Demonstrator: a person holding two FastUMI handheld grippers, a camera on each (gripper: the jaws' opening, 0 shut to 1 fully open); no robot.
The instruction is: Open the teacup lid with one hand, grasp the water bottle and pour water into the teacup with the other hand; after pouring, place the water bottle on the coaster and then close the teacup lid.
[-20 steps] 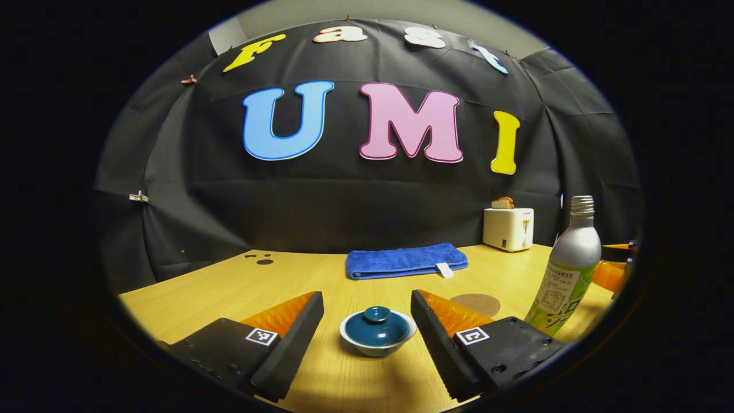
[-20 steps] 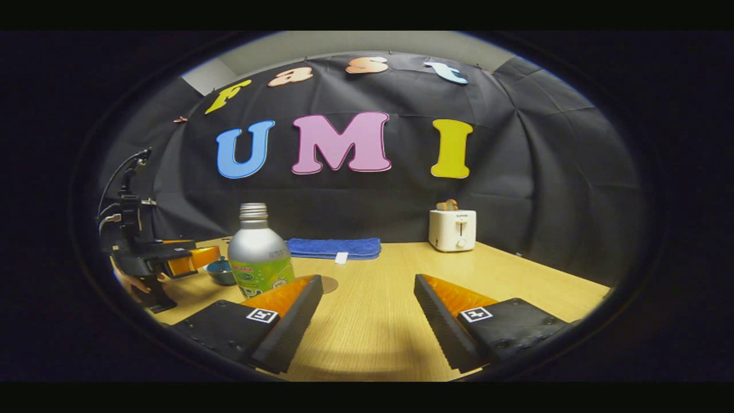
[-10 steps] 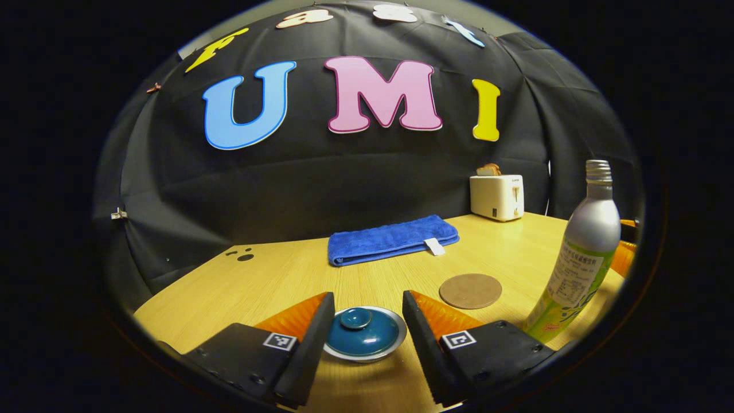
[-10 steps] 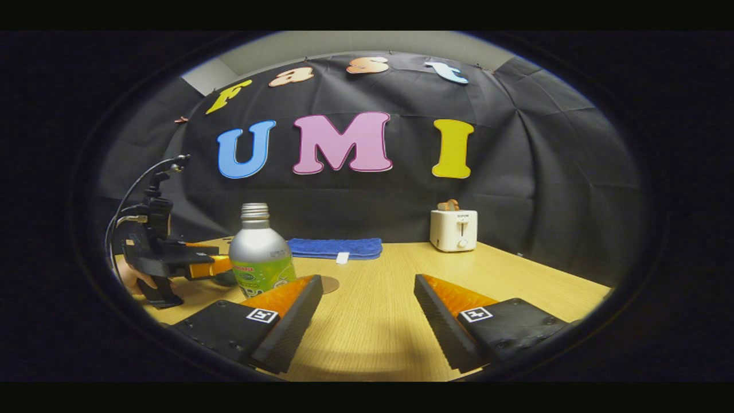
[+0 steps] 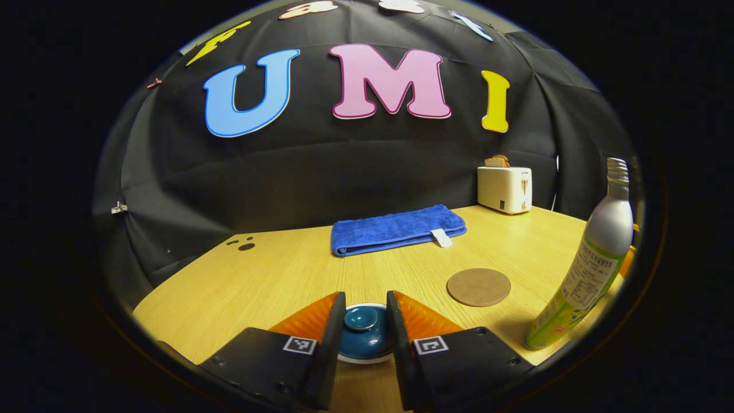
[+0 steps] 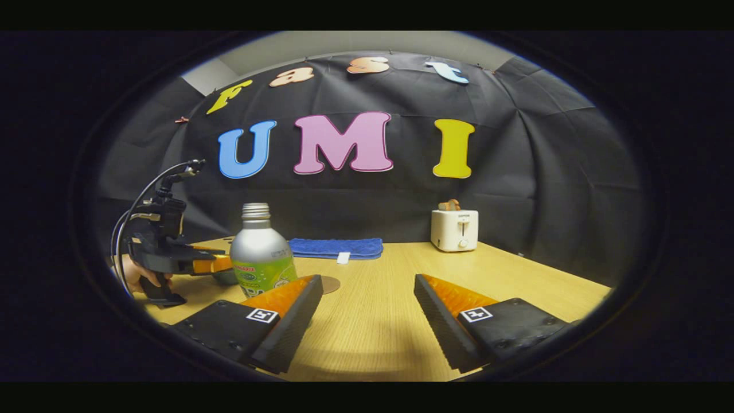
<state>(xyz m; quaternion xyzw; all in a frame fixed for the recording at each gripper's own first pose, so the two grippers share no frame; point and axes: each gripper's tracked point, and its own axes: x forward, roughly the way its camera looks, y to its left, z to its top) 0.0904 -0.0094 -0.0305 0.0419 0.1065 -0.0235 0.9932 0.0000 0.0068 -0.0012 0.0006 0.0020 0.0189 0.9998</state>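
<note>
The teacup's dark blue lid (image 5: 360, 332) sits on its white cup, low in the left gripper view. My left gripper (image 5: 365, 299) straddles the lid's knob with its jaws narrowed; a sliver of lid still shows beside the right finger. The silver and green water bottle (image 5: 596, 258) stands upright at the right, uncapped, and the round brown coaster (image 5: 479, 287) lies bare between it and the cup. In the right gripper view my right gripper (image 6: 367, 287) hovers wide open over bare table, with the bottle (image 6: 261, 258) just left of its left finger (image 6: 287, 310). The left gripper (image 6: 212, 265) shows beyond the bottle.
A folded blue towel (image 5: 398, 229) lies at the back of the wooden table (image 5: 275, 281). A white toaster (image 5: 504, 189) with a slice of bread stands at the back right. A hand (image 6: 135, 275) holds the left gripper's handle.
My left gripper has dropped forward over the teacup and narrowed its jaws around the lid's knob. The right gripper and the bottle have stayed put.
</note>
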